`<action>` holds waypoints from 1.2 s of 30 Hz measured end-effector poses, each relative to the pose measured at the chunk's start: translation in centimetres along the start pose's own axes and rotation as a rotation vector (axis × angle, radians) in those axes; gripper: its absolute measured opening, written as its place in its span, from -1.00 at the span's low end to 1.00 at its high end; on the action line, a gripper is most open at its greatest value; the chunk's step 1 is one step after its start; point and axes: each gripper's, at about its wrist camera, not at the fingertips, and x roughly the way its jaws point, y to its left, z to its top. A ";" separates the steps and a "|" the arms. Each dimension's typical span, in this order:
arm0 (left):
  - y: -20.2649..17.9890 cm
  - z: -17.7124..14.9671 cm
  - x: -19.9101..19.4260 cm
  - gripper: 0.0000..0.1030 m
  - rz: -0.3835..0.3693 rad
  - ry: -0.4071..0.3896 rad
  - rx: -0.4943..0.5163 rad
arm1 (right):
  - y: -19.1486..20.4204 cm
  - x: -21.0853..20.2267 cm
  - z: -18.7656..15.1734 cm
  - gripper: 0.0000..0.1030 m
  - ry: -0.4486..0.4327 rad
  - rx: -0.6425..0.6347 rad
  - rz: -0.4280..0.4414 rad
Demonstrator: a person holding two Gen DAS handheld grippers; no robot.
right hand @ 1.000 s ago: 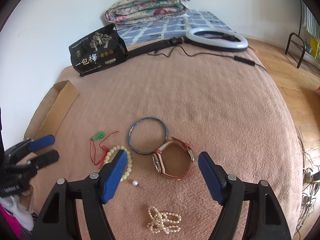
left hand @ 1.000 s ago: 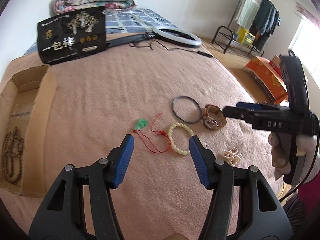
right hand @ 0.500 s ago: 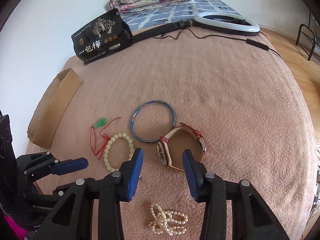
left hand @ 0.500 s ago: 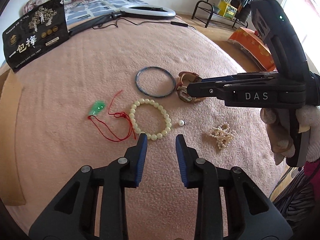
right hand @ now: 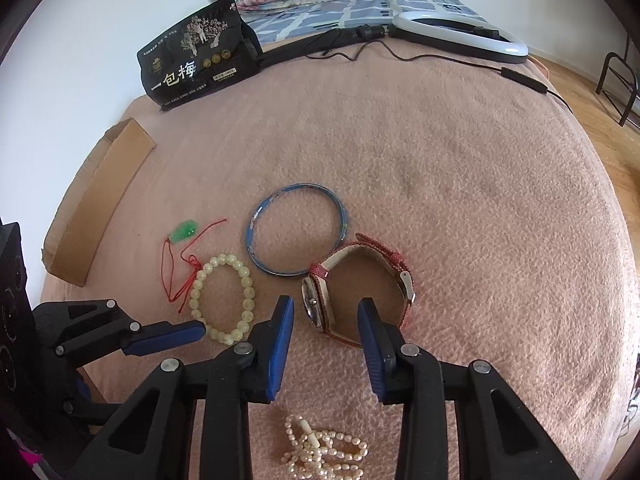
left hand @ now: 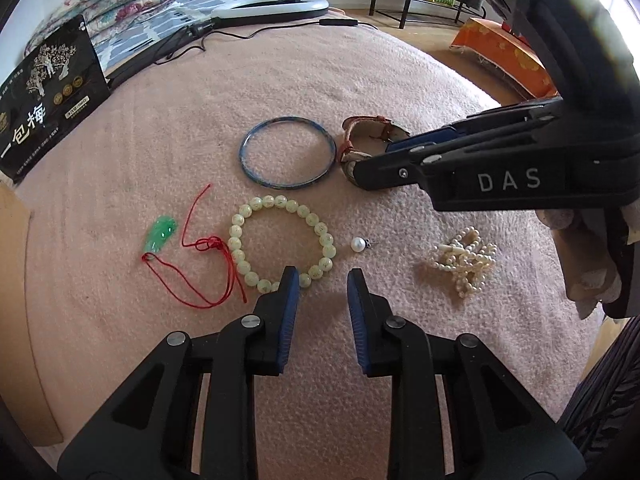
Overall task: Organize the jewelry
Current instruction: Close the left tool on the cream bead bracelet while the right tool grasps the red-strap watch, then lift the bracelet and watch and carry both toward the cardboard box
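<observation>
Jewelry lies loose on the bed (right hand: 460,160): bangle (right hand: 296,232), watch (right hand: 356,284), bead bracelet (left hand: 282,240), pendant (left hand: 160,234), earring (left hand: 359,245), pearl string (left hand: 464,260). Nothing looks sorted yet. Left gripper (left hand: 320,278) and right gripper (right hand: 325,308) hover with jaws part-open, empty, the cardboard box (right hand: 96,200) well apart.

Bead bracelet (left hand: 282,242) — beside left gripper (left hand: 322,280)

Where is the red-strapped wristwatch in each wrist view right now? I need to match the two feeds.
Left wrist view: the red-strapped wristwatch lies upper centre-right, partly hidden behind the right gripper.
Right wrist view: it lies at centre, just ahead of the open right gripper, between its fingertips.
Shared landmark: the thin blue bangle, just left of the watch in both views.
</observation>
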 end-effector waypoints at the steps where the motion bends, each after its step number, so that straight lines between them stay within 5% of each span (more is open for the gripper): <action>1: 0.1 0.0 0.1 -0.52 0.006 -0.001 -0.002 | -0.1 0.1 0.0 -0.35 0.002 0.000 -0.001; 12: 0.3 0.3 1.3 -0.60 0.039 -0.010 0.027 | -0.5 0.5 0.0 -0.39 0.015 0.001 0.009; 21: 1.0 0.3 1.0 -0.89 0.010 -0.017 -0.018 | -0.1 0.9 -0.2 -0.40 0.026 -0.032 -0.011; 25: 1.3 0.3 0.4 -0.90 -0.009 -0.023 -0.044 | 0.1 0.9 -0.2 -0.47 0.019 -0.040 -0.030; 30: 1.3 0.6 -0.9 -0.90 -0.040 -0.053 -0.068 | 0.4 0.3 -0.1 -0.80 -0.006 -0.047 -0.039; 36: 2.0 1.2 -3.4 -0.90 -0.090 -0.109 -0.112 | 0.1 -1.0 0.0 -0.83 -0.044 -0.008 -0.032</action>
